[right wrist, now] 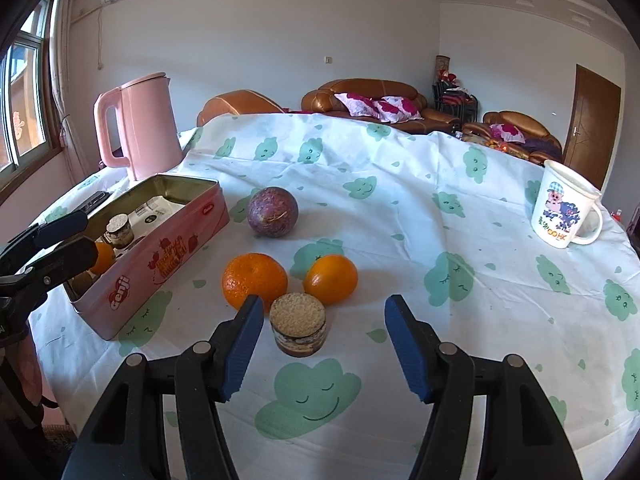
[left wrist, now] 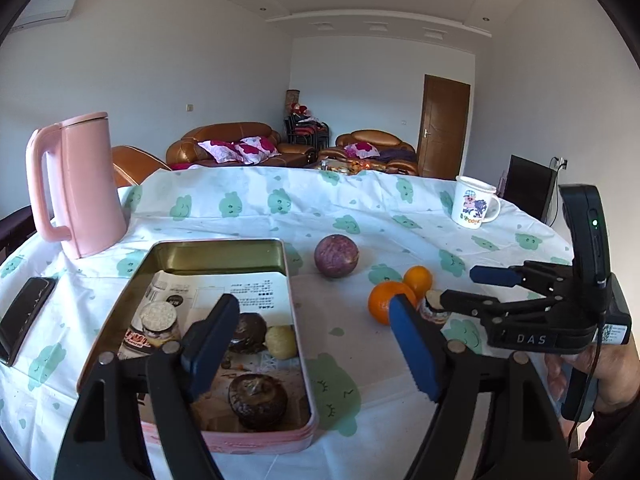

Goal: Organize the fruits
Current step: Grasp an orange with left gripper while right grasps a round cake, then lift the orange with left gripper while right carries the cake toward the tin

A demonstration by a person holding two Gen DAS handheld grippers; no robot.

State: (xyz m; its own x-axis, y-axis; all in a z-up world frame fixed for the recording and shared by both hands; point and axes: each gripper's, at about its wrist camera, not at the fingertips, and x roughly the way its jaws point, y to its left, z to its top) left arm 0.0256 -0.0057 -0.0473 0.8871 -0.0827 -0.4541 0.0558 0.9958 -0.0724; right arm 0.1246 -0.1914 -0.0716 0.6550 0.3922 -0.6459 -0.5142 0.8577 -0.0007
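The right claw (right wrist: 322,350) stands apart and empty, a small round biscuit-topped jar (right wrist: 297,330) just ahead of its blue pads. Two oranges (right wrist: 255,280) lie just beyond the jar, the purple passion fruit (right wrist: 272,211) farther back. The left claw (left wrist: 316,350), also apart and empty, hovers over the pink rectangular tin box (left wrist: 298,316) left of the jar on the cloud-print cloth surface (right wrist: 400,208).

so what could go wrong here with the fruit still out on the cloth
The round passion fruit sits alone on the wrinkled tablecloth and may roll if bumped. The small jar stands just before the open right gripper, beside two oranges; reaching past it could topple it.
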